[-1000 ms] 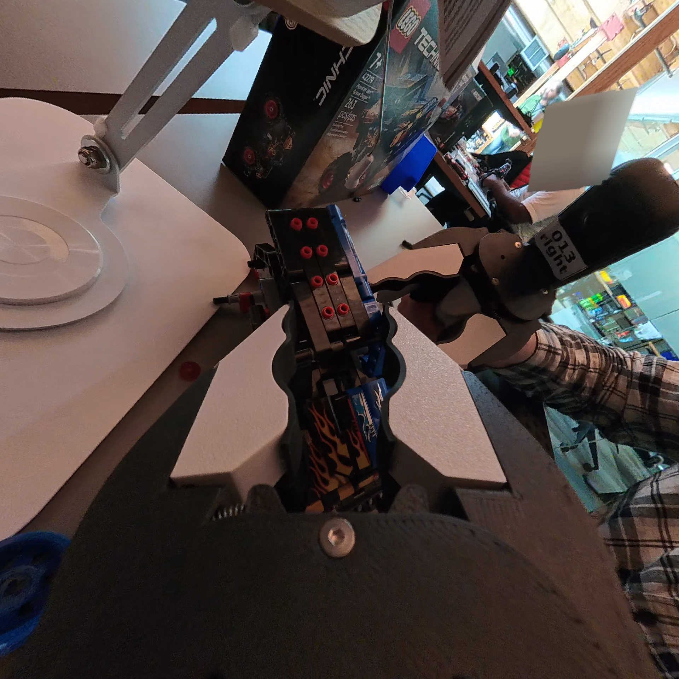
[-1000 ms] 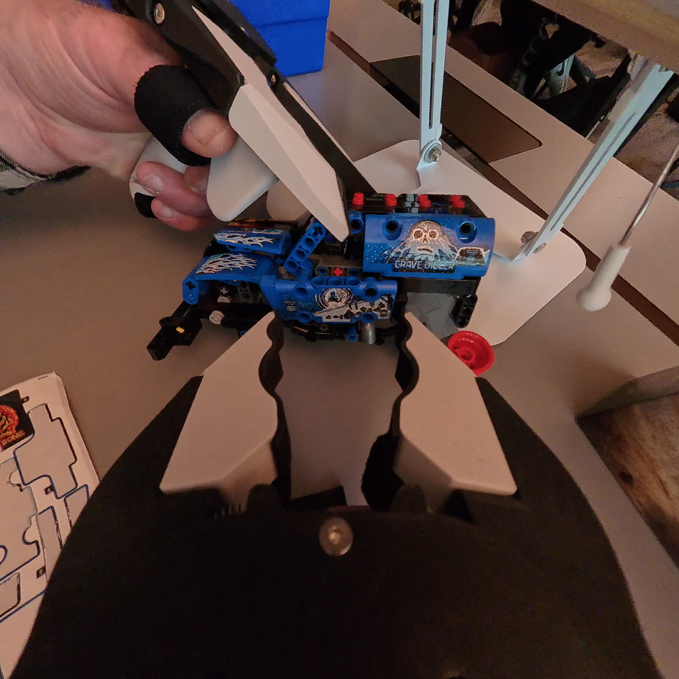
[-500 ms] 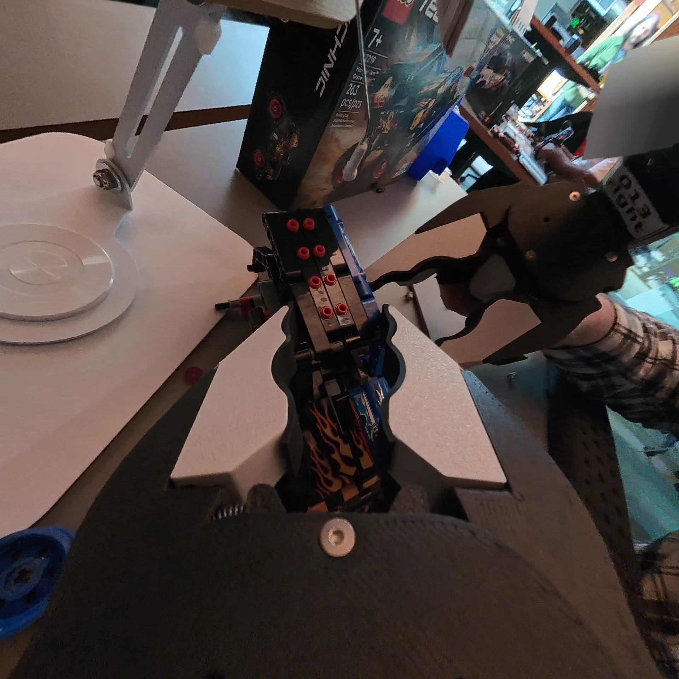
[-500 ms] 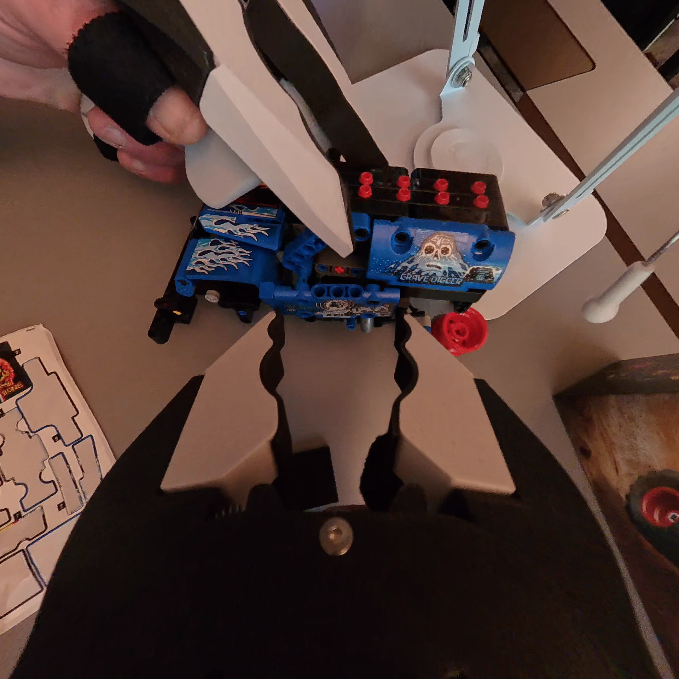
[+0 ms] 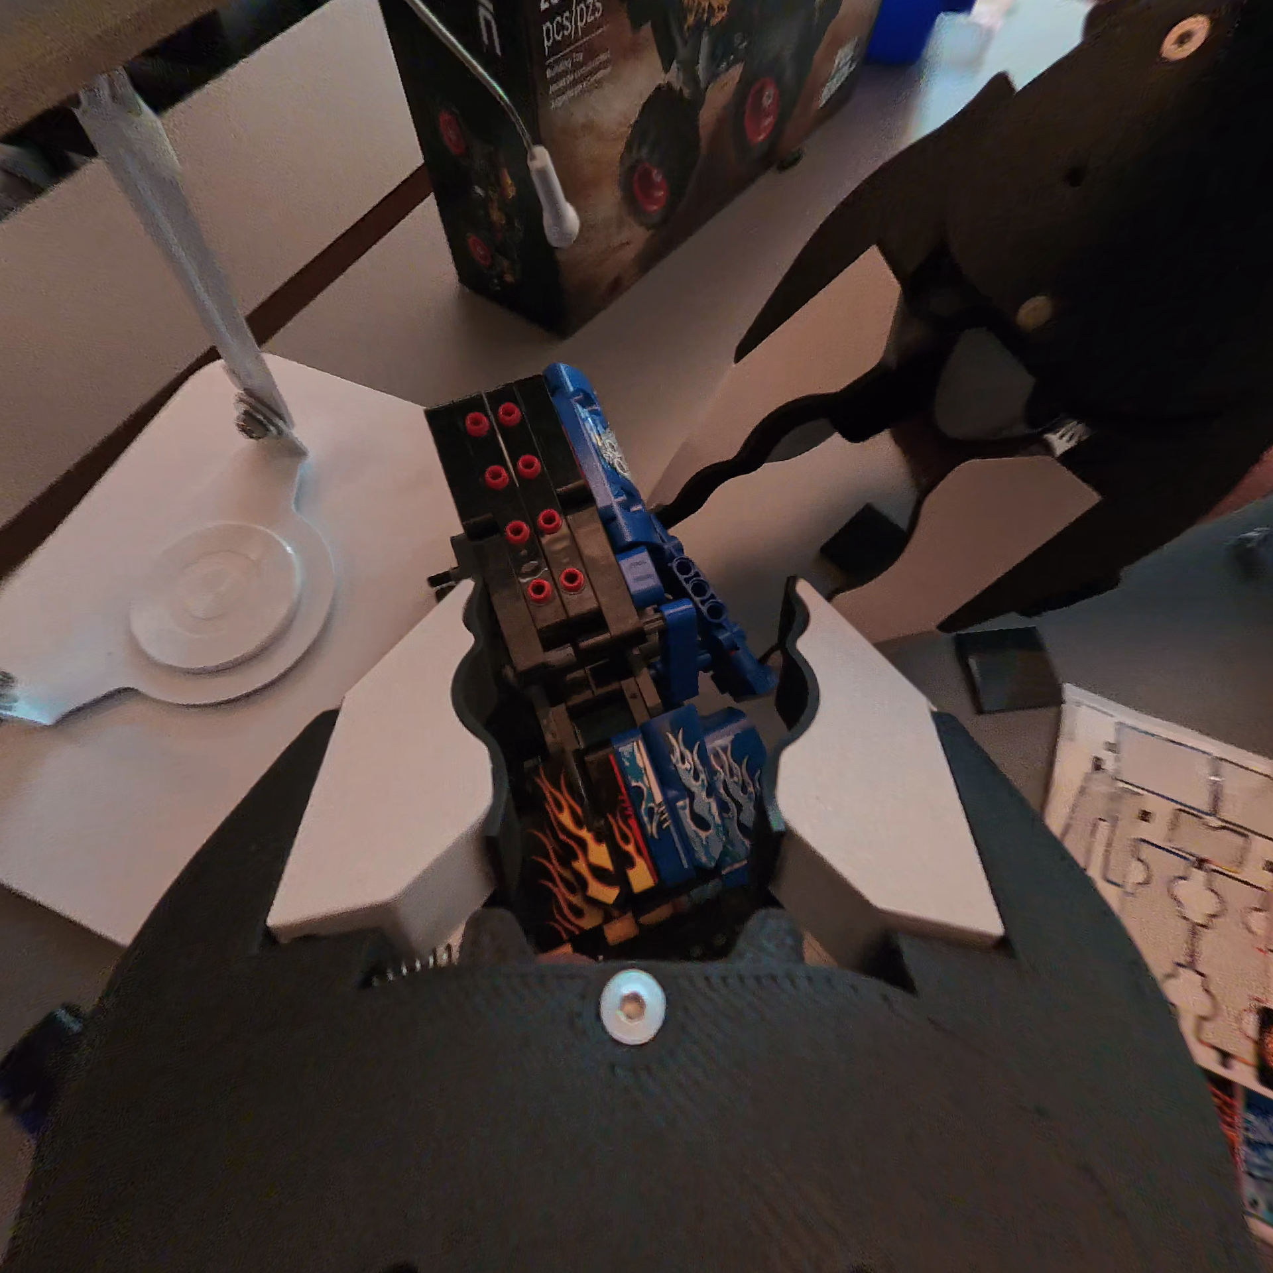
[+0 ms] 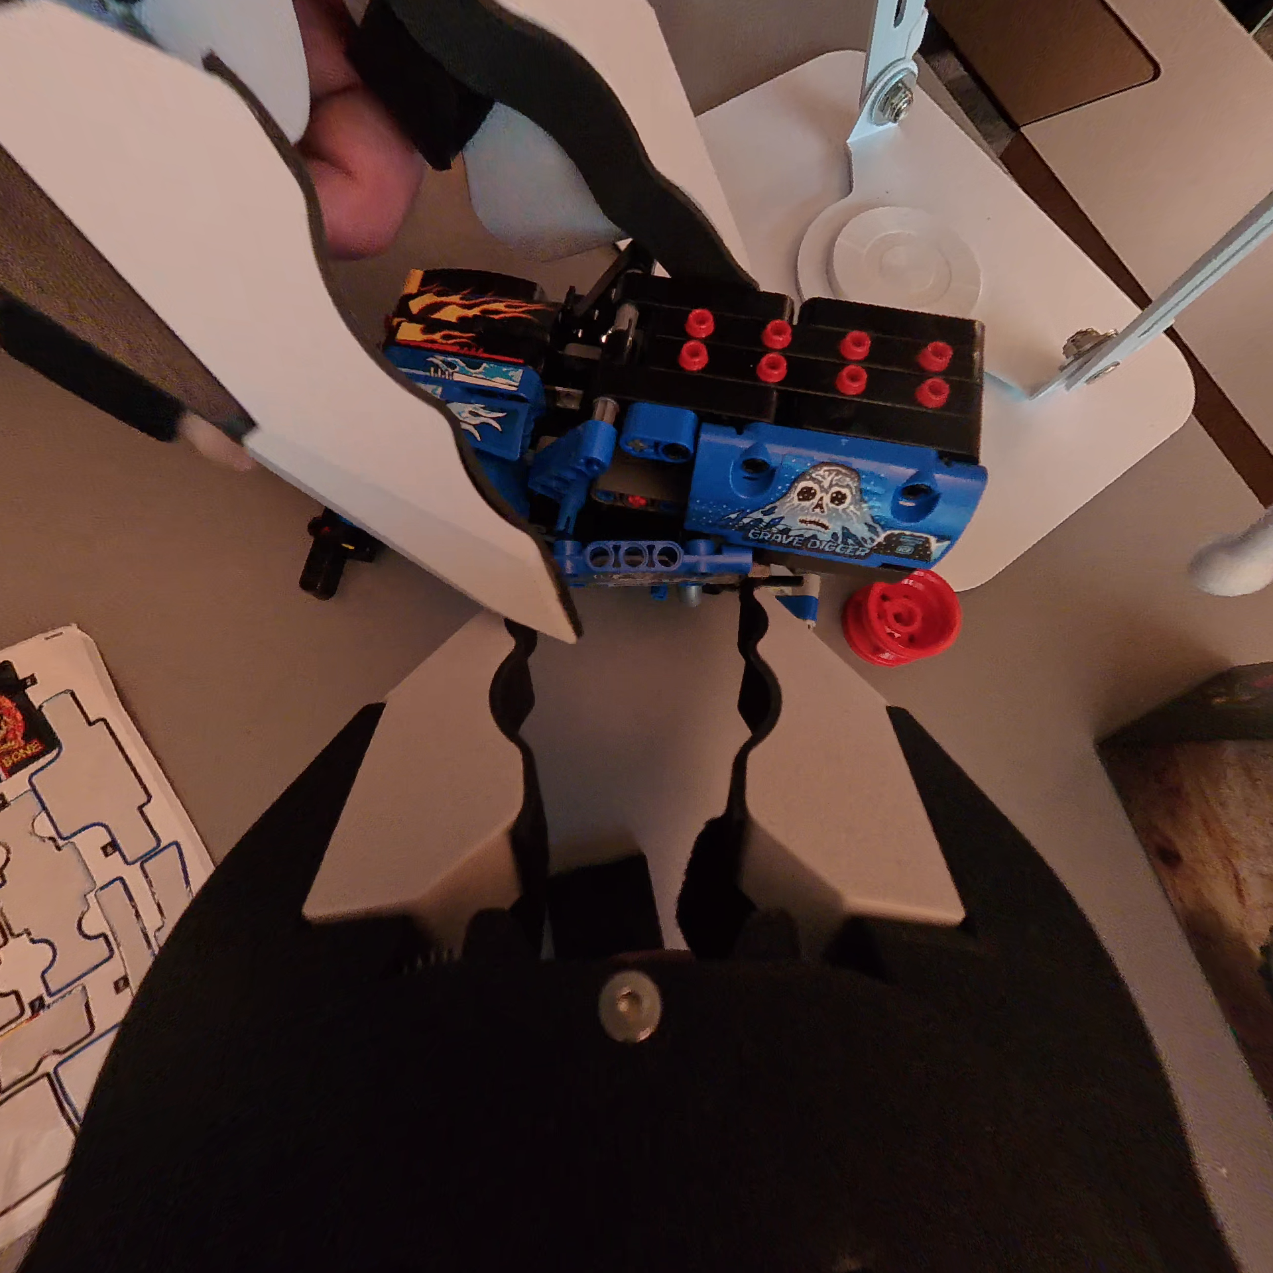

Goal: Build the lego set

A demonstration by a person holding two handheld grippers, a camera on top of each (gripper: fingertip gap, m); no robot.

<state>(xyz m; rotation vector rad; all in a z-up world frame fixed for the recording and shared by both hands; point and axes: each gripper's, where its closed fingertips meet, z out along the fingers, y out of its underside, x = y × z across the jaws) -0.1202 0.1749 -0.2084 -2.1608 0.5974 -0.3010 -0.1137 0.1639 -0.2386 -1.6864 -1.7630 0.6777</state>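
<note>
Now the left gripper (image 5: 630,661) is clenching its fingers (image 5: 392,758) around the front half of the truck (image 5: 585,620), whose flame-printed nose is sitting deep between them while the black, red-studded rear is sticking out past the tips. Opposite, the right gripper (image 6: 630,627) is hovering just beside the truck's blue side, its fingers (image 6: 840,778) spread and gripping nothing, with a red wheel (image 6: 901,615) lying on the worktop (image 6: 207,537) nearby.

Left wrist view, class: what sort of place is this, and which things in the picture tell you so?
Probably a hobby or workshop table set up for recording. A toy set's box stands on the pale table, a sticker sheet lies beside the half-built truck, and a white stand is bolted to a base plate.
</note>
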